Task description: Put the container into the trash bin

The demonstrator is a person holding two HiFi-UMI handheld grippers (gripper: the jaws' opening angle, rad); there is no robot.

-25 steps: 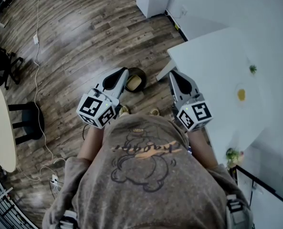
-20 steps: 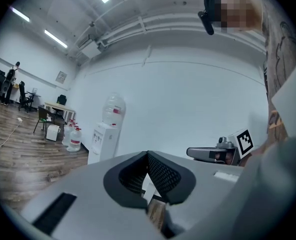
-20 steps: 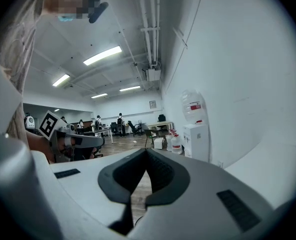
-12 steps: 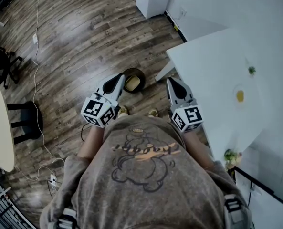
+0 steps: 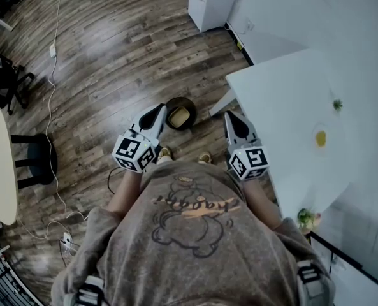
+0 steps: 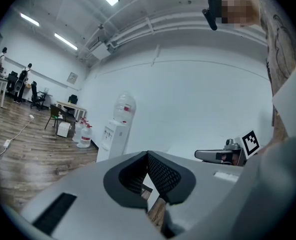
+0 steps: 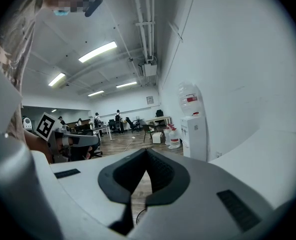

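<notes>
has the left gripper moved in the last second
Yes. The left gripper has sunk toward the floor: it looks smaller, and its tip sits lower against the trash bin.

Brown wood-grain floor (image 5: pixel 112 56), white table (image 5: pixel 290 126), yellowish container (image 5: pixel 179 113)

trash bin (image 5: pixel 192 106) contents unclear, maybe container (image 5: pixel 178 114)

The left gripper (image 5: pixel 159 110) and the right gripper (image 5: pixel 231 116) point out over the wood floor (image 5: pixel 112 62). A round trash bin (image 5: pixel 192 110) with the container (image 5: pixel 179 115) inside sits near the left one's tip.
</notes>
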